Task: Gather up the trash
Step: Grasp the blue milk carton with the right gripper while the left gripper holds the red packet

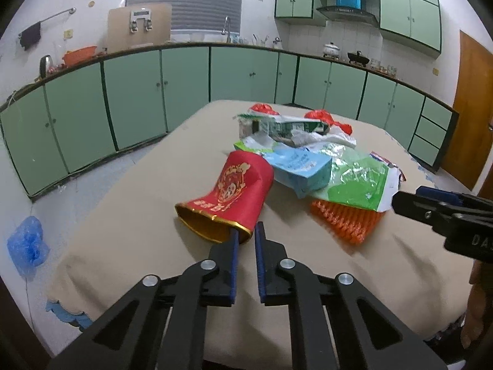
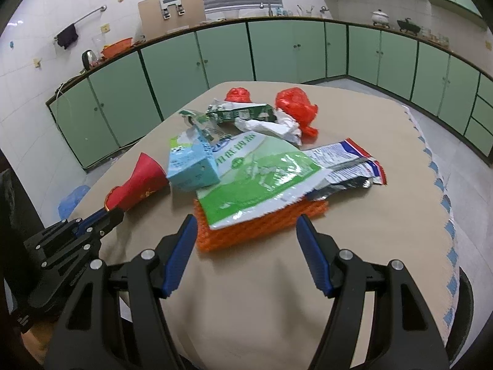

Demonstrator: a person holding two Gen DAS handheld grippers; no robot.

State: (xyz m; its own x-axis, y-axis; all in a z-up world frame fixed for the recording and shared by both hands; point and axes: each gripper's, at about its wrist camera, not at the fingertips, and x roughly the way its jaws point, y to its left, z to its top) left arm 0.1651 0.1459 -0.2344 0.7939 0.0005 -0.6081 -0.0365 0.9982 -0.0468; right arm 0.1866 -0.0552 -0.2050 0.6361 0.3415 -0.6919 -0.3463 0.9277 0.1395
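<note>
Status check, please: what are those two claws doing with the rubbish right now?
Left gripper nearly shut at red cup rim, grip unclear. Right gripper open, empty, before orange mesh. Green bag overlaps the mesh.
</note>
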